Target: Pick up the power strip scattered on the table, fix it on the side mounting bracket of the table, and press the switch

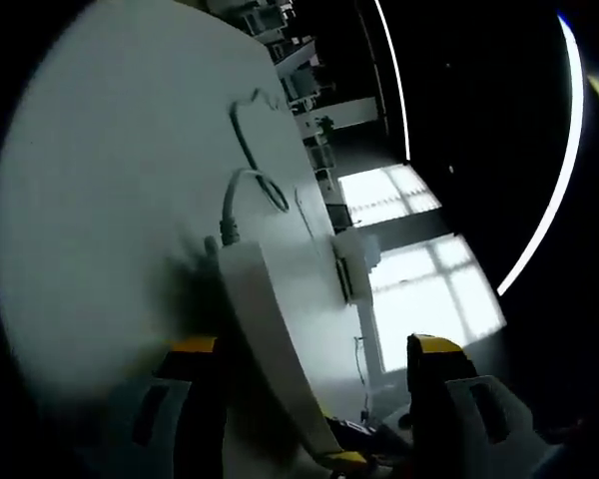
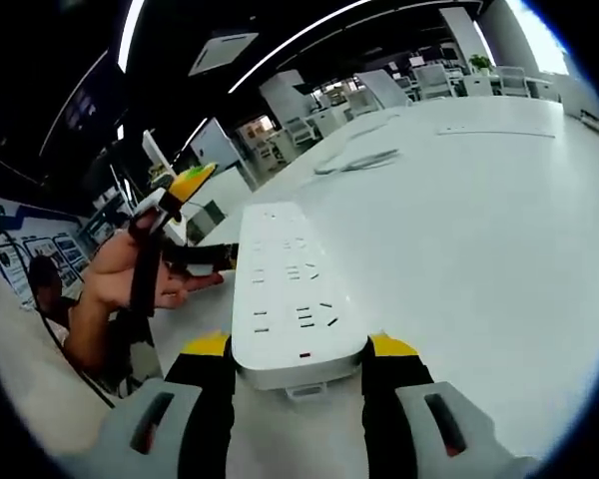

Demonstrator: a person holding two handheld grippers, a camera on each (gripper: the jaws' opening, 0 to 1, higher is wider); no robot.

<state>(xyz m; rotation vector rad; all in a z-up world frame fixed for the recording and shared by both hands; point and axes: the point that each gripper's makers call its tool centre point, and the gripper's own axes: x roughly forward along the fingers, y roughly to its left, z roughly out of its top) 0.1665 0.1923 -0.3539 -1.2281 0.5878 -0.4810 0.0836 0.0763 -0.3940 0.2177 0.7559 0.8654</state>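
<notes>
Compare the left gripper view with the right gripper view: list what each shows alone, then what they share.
Left gripper view alone: the grey cable looping from the power strip's end, and bright windows.

Right gripper view alone: the strip's socket face, a person's hand holding the left hand-held gripper, and ceiling light strips.

Both: the white power strip between that view's own yellow-tipped jaws, resting on the white table.

In the right gripper view, the right gripper [image 2: 299, 374] clamps the near end of the white power strip [image 2: 292, 294] between its yellow-tipped jaws, the sockets facing up above the white table [image 2: 479, 239]. To the left, a hand [image 2: 130, 279] holds the left gripper [image 2: 175, 195] near the strip's far end. A grey cable [image 2: 354, 160] lies toward the table's far edge.
</notes>
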